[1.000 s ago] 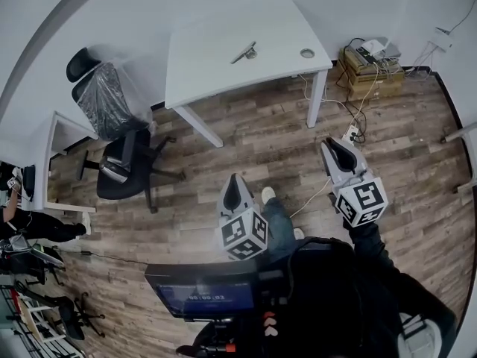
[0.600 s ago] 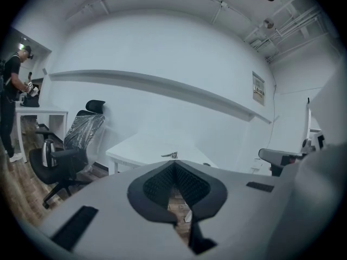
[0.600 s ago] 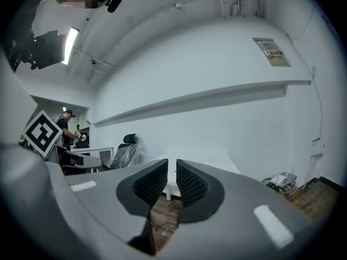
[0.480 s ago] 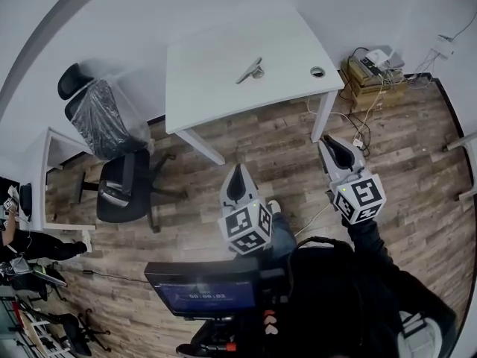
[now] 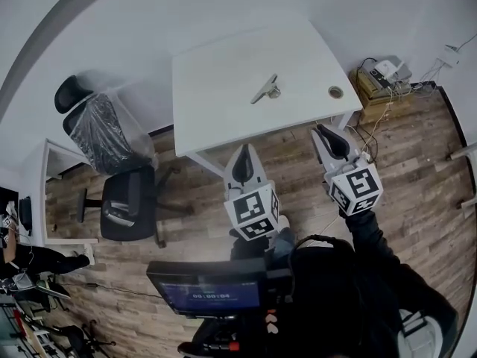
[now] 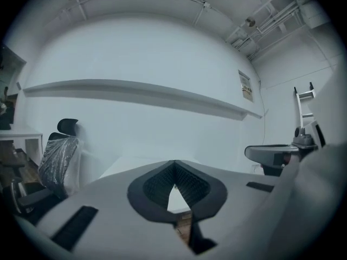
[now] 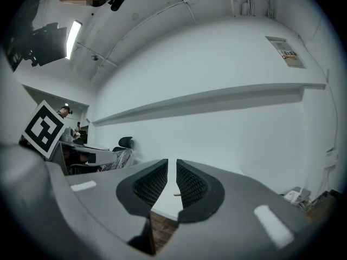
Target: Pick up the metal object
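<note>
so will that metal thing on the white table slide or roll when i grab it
The metal object looks thin and stiff, so it likely stays rigid. It lies low on the smooth white table, so it may skid rather than roll.

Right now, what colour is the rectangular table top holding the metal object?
White rectangular table; head view.

One table (image 5: pixel 223 88) is standing here, with one metal object (image 5: pixel 265 89) lying on it. One chair (image 5: pixel 125 203) is sitting nearby. Two grippers are hovering: left gripper (image 5: pixel 243 152) and right gripper (image 5: pixel 323 130).
</note>
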Available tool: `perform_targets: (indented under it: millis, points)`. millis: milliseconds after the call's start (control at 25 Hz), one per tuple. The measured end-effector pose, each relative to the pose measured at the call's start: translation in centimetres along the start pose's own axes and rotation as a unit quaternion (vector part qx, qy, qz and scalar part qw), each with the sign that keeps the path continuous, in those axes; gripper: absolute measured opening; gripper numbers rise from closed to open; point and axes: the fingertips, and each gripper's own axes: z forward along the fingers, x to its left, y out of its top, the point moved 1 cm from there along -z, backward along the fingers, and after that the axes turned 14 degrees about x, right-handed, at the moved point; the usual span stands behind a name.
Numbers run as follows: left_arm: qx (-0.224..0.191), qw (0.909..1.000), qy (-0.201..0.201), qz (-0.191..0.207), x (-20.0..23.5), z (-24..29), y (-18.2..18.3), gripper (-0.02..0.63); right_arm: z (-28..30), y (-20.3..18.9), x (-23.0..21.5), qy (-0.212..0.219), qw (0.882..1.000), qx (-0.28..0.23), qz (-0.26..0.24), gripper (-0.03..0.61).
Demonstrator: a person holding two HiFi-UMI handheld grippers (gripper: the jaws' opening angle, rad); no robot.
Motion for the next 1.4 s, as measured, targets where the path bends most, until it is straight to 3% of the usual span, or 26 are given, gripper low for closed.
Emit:
perform_targets:
  millis: [280, 920, 1400]
  points:
    - [-0.018, 0.9991, -0.001, 0.039, 2.0, 3.4, 2.7, 0.000, 4.9, 1.4, -0.4, -0.005, 1.000, 0.000, -0.009, 0.021]
    - [0.016, 0.9995, -0.004, -0.027, 5.7, 8.0, 1.6, 0.000, 11.4, 1.3, -1.0, -0.014, 0.998, 0.041, -0.043, 0.028]
    - [0.032, 0.9987, 0.016, -0.038, 7.4, 14.2, 2.8, 0.000, 18.3, 0.8, -5.0, 0.004, 0.995, 0.072, -0.071, 0.032]
